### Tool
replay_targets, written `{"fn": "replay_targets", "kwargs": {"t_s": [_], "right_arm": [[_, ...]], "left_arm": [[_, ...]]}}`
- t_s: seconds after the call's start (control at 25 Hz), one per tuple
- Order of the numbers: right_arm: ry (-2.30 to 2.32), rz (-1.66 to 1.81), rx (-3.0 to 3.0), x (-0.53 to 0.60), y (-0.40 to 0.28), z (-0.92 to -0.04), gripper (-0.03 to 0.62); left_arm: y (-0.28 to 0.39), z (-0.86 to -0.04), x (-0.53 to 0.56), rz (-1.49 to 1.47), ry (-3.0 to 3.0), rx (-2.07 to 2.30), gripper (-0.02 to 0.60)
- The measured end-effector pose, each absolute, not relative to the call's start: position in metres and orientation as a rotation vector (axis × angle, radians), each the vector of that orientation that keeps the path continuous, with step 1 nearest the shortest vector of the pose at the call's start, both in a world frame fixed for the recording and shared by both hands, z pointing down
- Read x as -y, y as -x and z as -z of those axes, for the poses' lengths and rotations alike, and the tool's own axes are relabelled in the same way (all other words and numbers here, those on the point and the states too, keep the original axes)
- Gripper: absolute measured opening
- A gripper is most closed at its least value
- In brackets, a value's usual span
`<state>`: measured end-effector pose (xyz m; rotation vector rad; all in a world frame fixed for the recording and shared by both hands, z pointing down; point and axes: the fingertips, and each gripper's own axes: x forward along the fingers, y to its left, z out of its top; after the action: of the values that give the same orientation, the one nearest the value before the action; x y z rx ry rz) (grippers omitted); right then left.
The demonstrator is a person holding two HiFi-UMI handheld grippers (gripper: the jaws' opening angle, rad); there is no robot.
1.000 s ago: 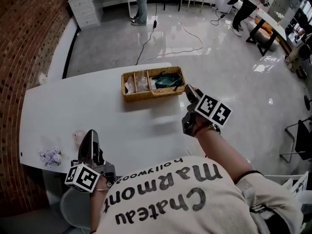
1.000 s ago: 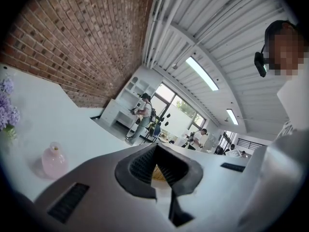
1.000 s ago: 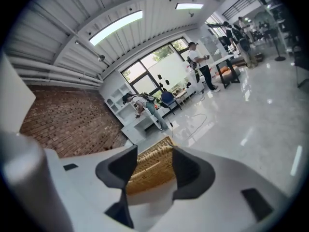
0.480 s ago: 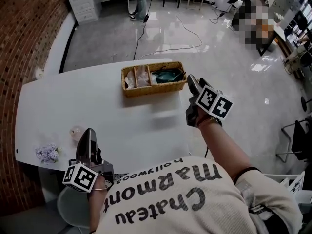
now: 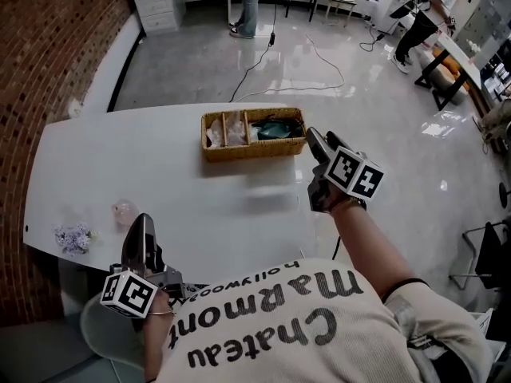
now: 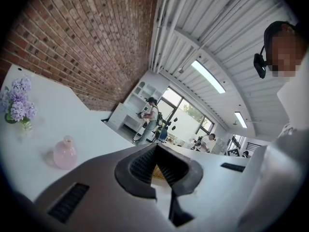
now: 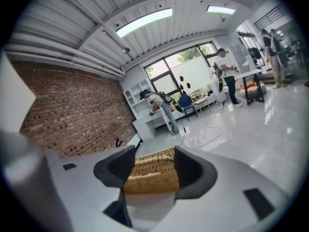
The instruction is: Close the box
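Hovering centre right beside the wicker box (image 5: 239, 148), the right gripper (image 5: 317, 139) has just been opening, jaws wide, gripping nothing; lower left, the left gripper (image 5: 141, 223) is closed, empty.

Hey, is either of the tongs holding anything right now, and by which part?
Nothing is held. The right tongs, whose jaws have just been opening, stand apart and only frame the wicker box ahead. The left tongs are shut and empty.

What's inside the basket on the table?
The basket has three compartments. The big right one holds a dark teal thing. The two narrow left ones hold pale things. Anything underneath them is covered.
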<state>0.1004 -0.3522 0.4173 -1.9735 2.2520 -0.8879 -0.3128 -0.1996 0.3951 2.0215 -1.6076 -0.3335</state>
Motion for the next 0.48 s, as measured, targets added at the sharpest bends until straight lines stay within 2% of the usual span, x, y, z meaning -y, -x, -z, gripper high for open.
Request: {"fn": "replay_targets", "kwargs": {"t_s": [0.48], "right_arm": [[1.826, 0.963, -2.345, 0.392, -0.1, -0.413, 0.268]], "left_arm": [[0.305, -0.402, 0.188, 0.32, -1.923, 1.733, 0.002]]}}
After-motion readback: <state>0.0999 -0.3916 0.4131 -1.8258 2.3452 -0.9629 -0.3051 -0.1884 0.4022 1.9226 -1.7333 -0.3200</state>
